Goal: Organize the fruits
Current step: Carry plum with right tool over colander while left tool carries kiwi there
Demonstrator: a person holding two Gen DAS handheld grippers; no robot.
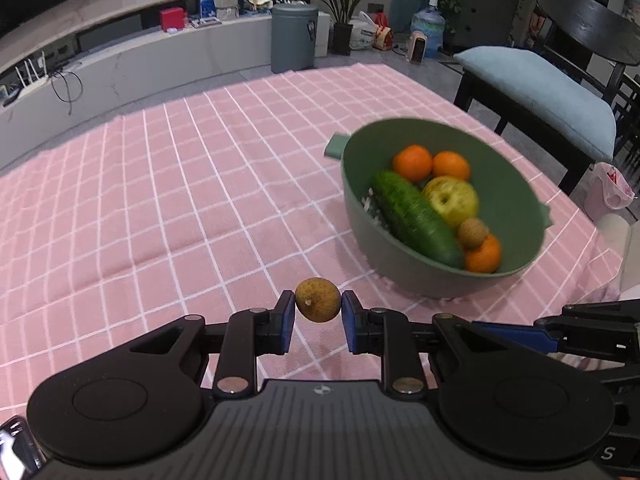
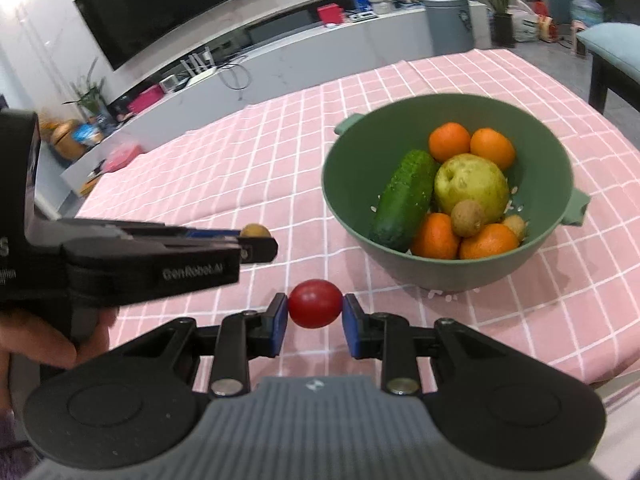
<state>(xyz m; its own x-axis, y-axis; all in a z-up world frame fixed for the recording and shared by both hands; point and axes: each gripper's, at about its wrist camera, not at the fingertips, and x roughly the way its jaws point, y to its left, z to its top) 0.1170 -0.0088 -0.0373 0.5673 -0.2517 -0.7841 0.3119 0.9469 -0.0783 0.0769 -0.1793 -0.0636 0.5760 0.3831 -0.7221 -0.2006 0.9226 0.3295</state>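
My left gripper (image 1: pixel 318 305) is shut on a small brown longan (image 1: pixel 318 299), held above the pink checked tablecloth (image 1: pixel 160 200). In the right wrist view the same left gripper (image 2: pixel 256 240) comes in from the left with the longan (image 2: pixel 256 231) at its tip. My right gripper (image 2: pixel 315 309) is shut on a red cherry tomato (image 2: pixel 315 303). A green colander bowl (image 1: pixel 360 216) (image 2: pixel 340 184) stands ahead and to the right of both, holding a cucumber (image 2: pixel 404 200), a yellow-green pear (image 2: pixel 472 184), several oranges (image 2: pixel 450 142) and small brown fruits (image 2: pixel 467 218).
A person's hand (image 2: pixel 48 340) holds the left gripper's handle. A dark chair with a blue cushion (image 1: pixel 540 92) stands beyond the table's right edge. A grey bin (image 1: pixel 294 36), a water jug (image 1: pixel 428 28) and a TV cabinet lie past the far edge.
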